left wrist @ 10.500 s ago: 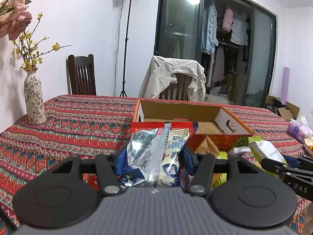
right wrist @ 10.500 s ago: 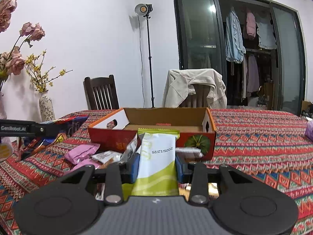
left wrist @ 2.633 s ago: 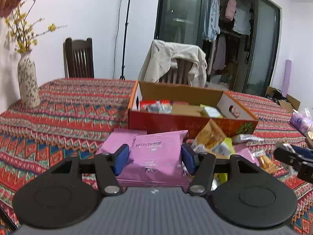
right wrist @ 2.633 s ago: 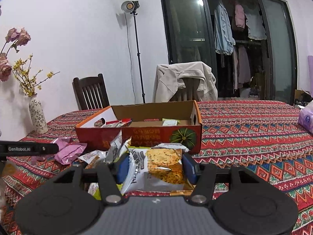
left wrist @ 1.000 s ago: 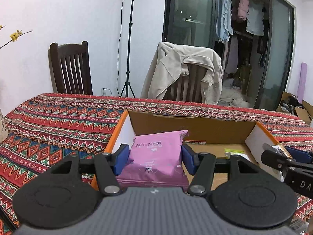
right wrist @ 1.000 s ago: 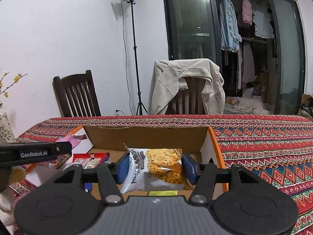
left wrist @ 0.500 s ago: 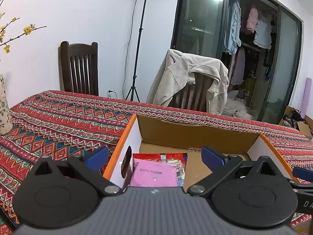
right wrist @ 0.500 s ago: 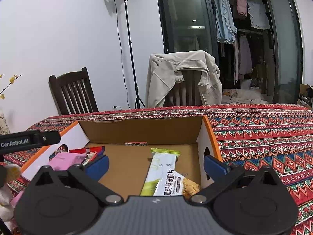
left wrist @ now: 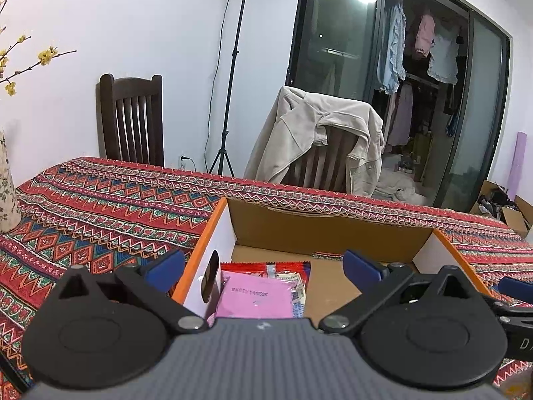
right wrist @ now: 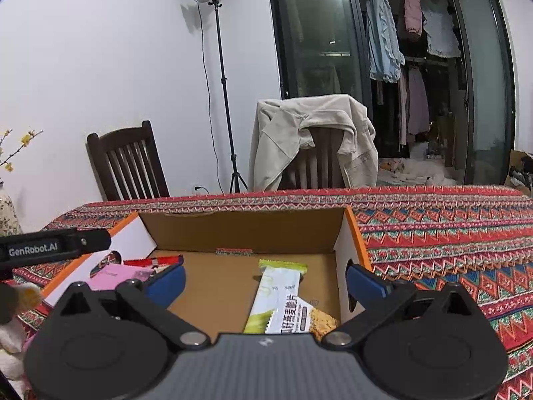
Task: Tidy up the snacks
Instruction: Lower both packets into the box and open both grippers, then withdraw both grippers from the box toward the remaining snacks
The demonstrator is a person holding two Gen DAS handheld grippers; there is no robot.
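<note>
An open cardboard box (left wrist: 319, 226) with orange edges stands on the patterned tablecloth. My left gripper (left wrist: 265, 268) is open and empty above the box's left end. Under it lies a pink snack pack (left wrist: 258, 300) on a red-edged packet (left wrist: 266, 266). My right gripper (right wrist: 266, 278) is open and empty above the box's right end (right wrist: 353, 230). Below it lie a green-and-white packet (right wrist: 278, 290) and an oat cracker pack (right wrist: 306, 320). The pink pack (right wrist: 111, 275) also shows in the right wrist view, with the left gripper's finger above it.
A dark wooden chair (left wrist: 131, 120) and a chair draped with a beige jacket (left wrist: 319, 143) stand behind the table. A light stand (right wrist: 223, 93) is at the wall. A flower vase (left wrist: 6, 186) sits at the table's left edge. Glass doors are at the back right.
Both grippers opened and dropped their packs into the box: the pink pack at the left end, the oat cracker pack at the right end. Both now sit slightly higher.
</note>
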